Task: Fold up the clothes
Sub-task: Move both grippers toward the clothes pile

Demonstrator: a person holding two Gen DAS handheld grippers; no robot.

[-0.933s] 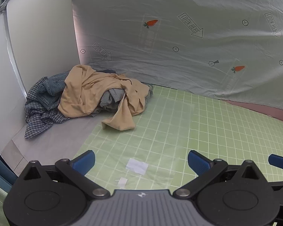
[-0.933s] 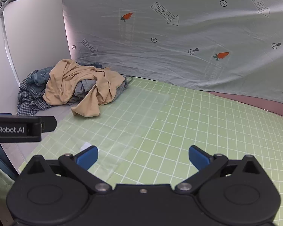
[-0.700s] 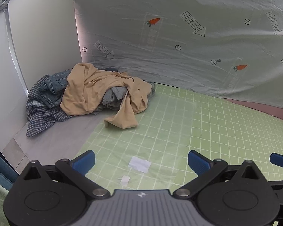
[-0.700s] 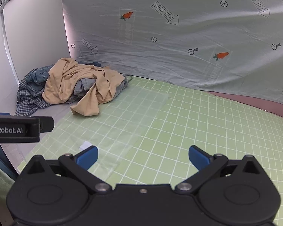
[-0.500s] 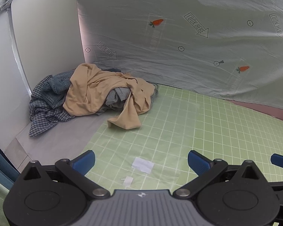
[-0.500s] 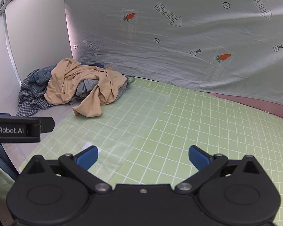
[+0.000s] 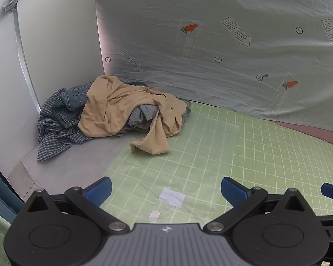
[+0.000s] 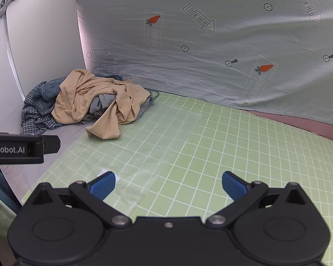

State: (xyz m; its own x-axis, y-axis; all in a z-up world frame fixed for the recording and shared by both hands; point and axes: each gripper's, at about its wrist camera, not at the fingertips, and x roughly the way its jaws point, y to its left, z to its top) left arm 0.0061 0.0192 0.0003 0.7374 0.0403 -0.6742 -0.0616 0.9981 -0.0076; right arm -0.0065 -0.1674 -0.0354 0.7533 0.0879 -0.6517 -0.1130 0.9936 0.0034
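A heap of clothes lies at the far left corner of the table. A tan shirt drapes over the top, one sleeve reaching onto the green grid mat. Under it lie a grey garment, denim and a blue checked shirt. My left gripper is open and empty, well short of the heap. My right gripper is open and empty over the mat. The left gripper's body shows at the right wrist view's left edge.
A white board stands behind the heap at the left. A pale sheet with carrot prints hangs across the back. Two white paper scraps lie on the mat near the left gripper. A clear plastic sheet covers part of the mat.
Both grippers have drifted slightly left and forward, so the heap sits a little further right in both views. Both stay open and empty.
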